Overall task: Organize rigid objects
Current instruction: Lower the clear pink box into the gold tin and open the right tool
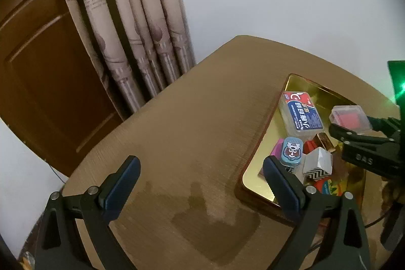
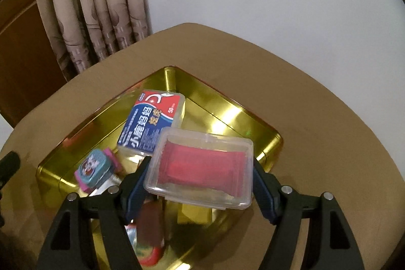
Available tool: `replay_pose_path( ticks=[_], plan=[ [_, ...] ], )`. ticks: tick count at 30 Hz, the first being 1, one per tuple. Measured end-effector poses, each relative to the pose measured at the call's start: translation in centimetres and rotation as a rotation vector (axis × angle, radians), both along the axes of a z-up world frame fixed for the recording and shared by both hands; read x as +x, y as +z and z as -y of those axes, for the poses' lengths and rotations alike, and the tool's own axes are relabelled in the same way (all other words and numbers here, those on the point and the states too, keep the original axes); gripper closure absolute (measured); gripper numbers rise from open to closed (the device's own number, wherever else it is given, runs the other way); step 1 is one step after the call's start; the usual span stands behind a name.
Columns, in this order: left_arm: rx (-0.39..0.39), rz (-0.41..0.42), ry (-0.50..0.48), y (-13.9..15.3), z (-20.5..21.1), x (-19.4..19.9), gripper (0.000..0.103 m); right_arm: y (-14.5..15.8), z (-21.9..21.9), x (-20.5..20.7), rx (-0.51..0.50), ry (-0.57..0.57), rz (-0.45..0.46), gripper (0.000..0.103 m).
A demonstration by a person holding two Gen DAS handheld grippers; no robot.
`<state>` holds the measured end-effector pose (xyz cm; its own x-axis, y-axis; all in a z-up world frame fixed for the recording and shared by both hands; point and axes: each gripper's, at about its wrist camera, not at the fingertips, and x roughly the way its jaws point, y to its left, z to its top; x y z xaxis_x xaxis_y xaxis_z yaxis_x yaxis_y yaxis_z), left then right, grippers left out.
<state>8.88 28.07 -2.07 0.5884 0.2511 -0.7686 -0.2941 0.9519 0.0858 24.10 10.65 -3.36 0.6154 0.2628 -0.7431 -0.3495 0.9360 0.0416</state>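
Table (image 2: 316, 118), tan top, carried a gold tray (image 2: 222, 115) near its far edge; curtain (image 1: 131, 24) and door (image 1: 38, 62) stood behind the far-left corner.

Tray already held a blue-red box (image 2: 152, 123) toward its far corner, a teal tin (image 2: 95, 167) on something pink at its left wall, a grey-white box (image 1: 317, 163) with a chevron base beside the tin, plus more small items near its near wall, too blurred to name.

Right gripper (image 2: 200, 184) was clamped on a clear case (image 2: 202, 163) with a red packet inside, pads pressing its two short sides, case hanging over the tray's middle, apart from the floor and just near-side of the blue-red box. Left gripper (image 1: 202, 184) had fingers wide apart, nothing between them, hovering over bare table beside the tray's left wall.

Step in hand, as judged: setting the clear case into the tray. To do it well: aim for the bare gold patch toward the tray's right wall, beside the blue-red box, not on top of it. Keep the case flat, lower until the base sits, then spread the fingers. Case is smooth plastic, so a tilt could let it slide. Fingers need room on both short sides; the pile at the near wall would crowd the left one. Left gripper should stay clear of the tray wall.
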Motion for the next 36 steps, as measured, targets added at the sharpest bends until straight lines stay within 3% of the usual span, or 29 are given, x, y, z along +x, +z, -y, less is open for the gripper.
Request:
replay_pose_path(
  ticks=[8,22,29,36],
  plan=[
    [-0.006,-0.010,-0.008,-0.4,0.4,0.2,0.006,-1.0,-0.3,1.9,0.002,-0.014,-0.026,0.028],
    [0.005,-0.009,-0.019,-0.4,0.6,0.1,0.006,-1.0,-0.5,1.5,0.053,-0.051,-0.037,0.024],
    [0.010,0.004,-0.034,-0.1,1.0,-0.1,0.006,1.2,0.1,-1.0,0.065,-0.049,-0.008,0.024],
    [-0.002,0.019,-0.072,0.4,1.7,-0.3,0.006,3.7,2.4,-7.0,0.079,-0.068,0.027,0.024]
  ],
)
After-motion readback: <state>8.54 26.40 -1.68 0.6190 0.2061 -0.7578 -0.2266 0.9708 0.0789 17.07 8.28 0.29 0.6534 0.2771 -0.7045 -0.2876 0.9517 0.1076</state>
